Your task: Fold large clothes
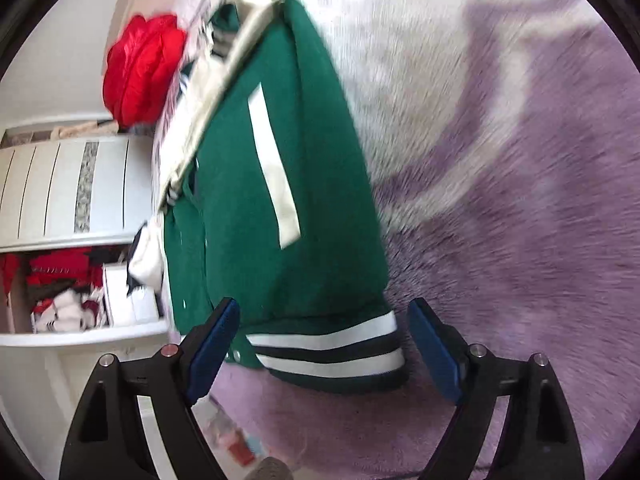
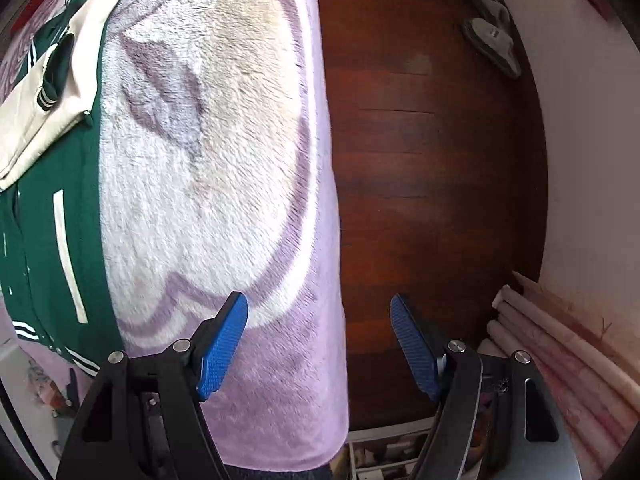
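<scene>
A green varsity jacket [image 1: 280, 184] with cream sleeves [image 1: 224, 76] and a striped hem [image 1: 328, 352] lies flat on a fluffy purple and white blanket [image 1: 500, 160]. My left gripper [image 1: 324, 320] is open just above the hem, one blue pad on each side of it, neither pressing the cloth. In the right wrist view the jacket [image 2: 52, 208] lies at the far left, a cream sleeve [image 2: 52, 92] folded across its chest. My right gripper [image 2: 320, 308] points down, open and holding nothing, over the blanket's [image 2: 208, 160] edge beside the floor.
A red puffy garment [image 1: 144, 68] lies beyond the jacket. White drawers [image 1: 64, 184] and a shelf of clothes [image 1: 60, 296] stand left of the bed. Dark wooden floor [image 2: 432, 200] runs along the blanket's edge, with slippers [image 2: 492, 36] and rolled papers [image 2: 560, 344] by the wall.
</scene>
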`<state>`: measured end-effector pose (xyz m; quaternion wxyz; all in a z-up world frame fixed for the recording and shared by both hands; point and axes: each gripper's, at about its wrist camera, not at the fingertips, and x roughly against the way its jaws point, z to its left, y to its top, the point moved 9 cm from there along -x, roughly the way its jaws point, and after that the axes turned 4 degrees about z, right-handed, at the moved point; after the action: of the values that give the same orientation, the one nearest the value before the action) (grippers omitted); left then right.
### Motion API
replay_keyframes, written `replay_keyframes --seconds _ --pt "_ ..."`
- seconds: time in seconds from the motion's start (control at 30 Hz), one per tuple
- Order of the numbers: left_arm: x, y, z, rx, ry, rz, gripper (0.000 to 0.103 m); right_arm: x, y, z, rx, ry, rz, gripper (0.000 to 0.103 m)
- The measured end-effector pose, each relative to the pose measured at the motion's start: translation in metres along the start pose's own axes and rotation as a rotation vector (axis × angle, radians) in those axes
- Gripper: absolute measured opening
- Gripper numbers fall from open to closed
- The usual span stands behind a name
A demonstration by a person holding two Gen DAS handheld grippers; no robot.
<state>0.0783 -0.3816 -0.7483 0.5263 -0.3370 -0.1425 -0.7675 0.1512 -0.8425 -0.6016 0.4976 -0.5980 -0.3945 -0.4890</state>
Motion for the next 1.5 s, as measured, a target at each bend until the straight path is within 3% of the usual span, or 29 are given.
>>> replay_keyframes --seconds 0.1,0.13,0.2,0.5,0.67,0.73,0.8,0.87,0.9,1.0,1.17,1.37,1.5 --pt "-0.034 0.008 0.01 0.022 0.016 0.056 0.092 -0.005 0.003 0.015 0.007 0.013 0.0 0.075" --pt "-0.036 0.013 0.014 0.029 0.038 0.049 0.102 -0.006 0.003 0.019 0.007 0.018 -0.001 0.075" --pt "-0.039 0.022 0.027 0.054 0.079 0.032 0.103 -0.005 0.005 0.026 0.008 0.021 -0.007 0.075" --pt "-0.047 0.022 0.035 0.111 -0.031 0.058 0.103 -0.008 0.041 0.054 -0.018 0.059 -0.038 0.075" --pt "-0.045 0.014 0.093 0.217 0.08 0.011 0.101 0.0 0.07 0.083 0.014 0.095 -0.074 0.076" --pt "-0.057 0.015 0.094 0.205 0.099 0.022 0.101 0.001 0.084 0.103 0.036 0.173 -0.093 0.075" --pt "-0.07 0.021 0.091 0.165 0.116 0.039 0.096 0.002 0.102 0.13 0.056 0.327 -0.106 0.075" --pt "-0.078 0.025 0.095 0.159 0.12 0.034 0.066 -0.001 0.125 0.163 0.077 0.527 -0.087 0.076" --pt "-0.077 0.025 0.097 0.167 0.115 0.024 0.057 -0.003 0.134 0.176 0.085 0.597 -0.072 0.076" --pt "-0.07 0.026 0.122 0.196 0.129 -0.022 0.047 -0.017 0.166 0.217 0.088 0.765 -0.02 0.081" --pt "-0.062 0.019 0.148 0.238 0.153 -0.045 0.04 -0.041 0.201 0.267 0.048 0.853 0.06 0.083" --pt "-0.062 0.018 0.165 0.267 0.164 -0.05 0.039 -0.037 0.214 0.311 -0.023 0.998 0.104 0.077" --pt "-0.063 0.018 0.168 0.291 0.17 -0.058 0.039 -0.03 0.218 0.335 -0.075 1.04 0.118 0.078"
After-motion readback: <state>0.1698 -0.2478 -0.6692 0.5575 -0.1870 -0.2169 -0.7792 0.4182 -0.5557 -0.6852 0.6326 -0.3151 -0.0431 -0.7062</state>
